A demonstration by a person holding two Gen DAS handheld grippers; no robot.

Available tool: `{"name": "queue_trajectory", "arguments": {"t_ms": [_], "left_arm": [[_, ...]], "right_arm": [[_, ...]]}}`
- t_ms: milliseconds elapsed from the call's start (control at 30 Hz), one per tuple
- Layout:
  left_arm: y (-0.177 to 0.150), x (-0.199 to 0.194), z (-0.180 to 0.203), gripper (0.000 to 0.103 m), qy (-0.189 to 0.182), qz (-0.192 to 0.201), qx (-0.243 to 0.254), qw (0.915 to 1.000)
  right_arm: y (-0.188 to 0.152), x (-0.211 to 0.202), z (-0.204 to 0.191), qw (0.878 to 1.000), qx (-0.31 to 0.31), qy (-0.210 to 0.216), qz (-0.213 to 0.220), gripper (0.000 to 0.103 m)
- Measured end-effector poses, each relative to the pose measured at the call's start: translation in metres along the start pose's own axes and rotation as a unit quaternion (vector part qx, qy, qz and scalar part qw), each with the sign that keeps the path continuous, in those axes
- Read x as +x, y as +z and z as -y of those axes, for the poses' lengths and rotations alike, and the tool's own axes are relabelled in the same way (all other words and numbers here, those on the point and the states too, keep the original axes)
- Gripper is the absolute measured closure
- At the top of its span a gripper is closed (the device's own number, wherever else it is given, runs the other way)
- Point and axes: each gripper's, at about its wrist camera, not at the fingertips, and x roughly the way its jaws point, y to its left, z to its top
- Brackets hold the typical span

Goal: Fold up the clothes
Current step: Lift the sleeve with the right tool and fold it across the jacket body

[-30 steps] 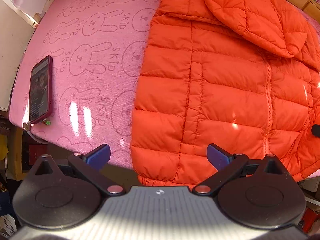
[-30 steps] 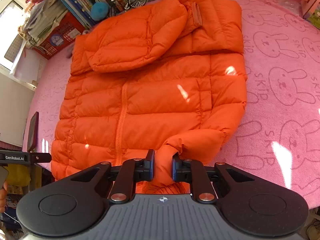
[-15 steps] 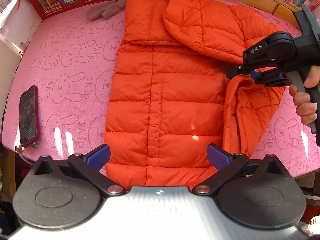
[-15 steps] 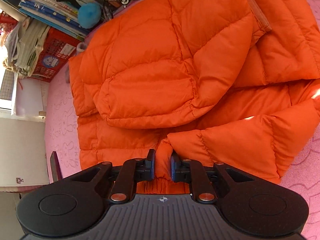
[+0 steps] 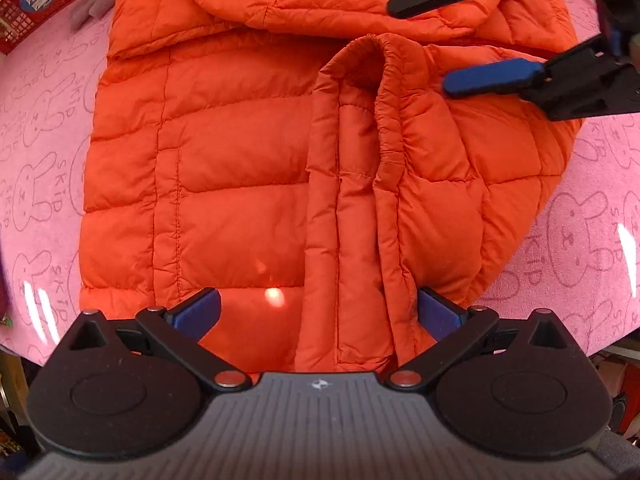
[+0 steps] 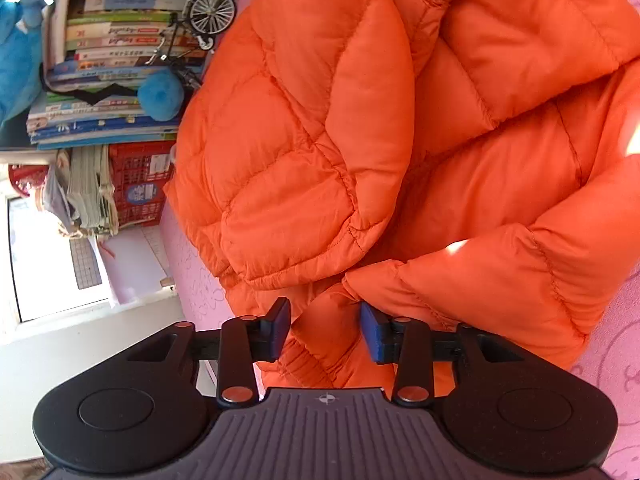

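Pink rabbit-print blanket point(image 5: 36, 184) carries the orange jacket point(image 5: 224, 168); one sleeve point(image 5: 360, 184) is laid across; further folds remain; left gripper point(image 5: 316, 312) jaws are spread wide, unclamped; right gripper point(image 6: 324, 330) jaws are opening, sleeve cuff between them.

The puffer jacket point(image 5: 240, 184) is bright orange all over, quilted in stitched bands. Under it the worktop cover point(image 5: 40, 160) is pink, printed with outlined rabbits and the word "SKIP". Both tongs are black with blue pads point(image 5: 492, 78). A red crate point(image 6: 140, 176) stands beside multicoloured books point(image 6: 116, 60) and a blue plush point(image 6: 160, 96).
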Motion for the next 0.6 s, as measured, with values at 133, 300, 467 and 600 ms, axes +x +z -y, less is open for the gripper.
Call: {"name": "queue_trajectory", "arguments": {"t_ms": [133,300,467,600], "left_arm": [[0.002,0.008,-0.021,0.000,-0.016,-0.012,-0.055,0.9983],[0.002,0.012,-0.035,0.000,-0.018,-0.018,-0.093,0.9953],[-0.004,0.010,-0.037,0.000,-0.008,-0.017,-0.099,0.9949],[-0.015,0.003,-0.045,0.000,0.000,-0.012,-0.118,0.9929]], "right_arm": [[-0.016,-0.028,-0.028,0.979,-0.192,-0.066,0.006,0.029],[-0.062,-0.039,-0.068,0.838,-0.505,-0.206,0.017,0.018],[-0.089,-0.016,-0.086,0.668,-0.704,-0.239,-0.023,0.018],[-0.091,0.016,-0.103,0.611,-0.760,-0.210,-0.077,0.020]]}}
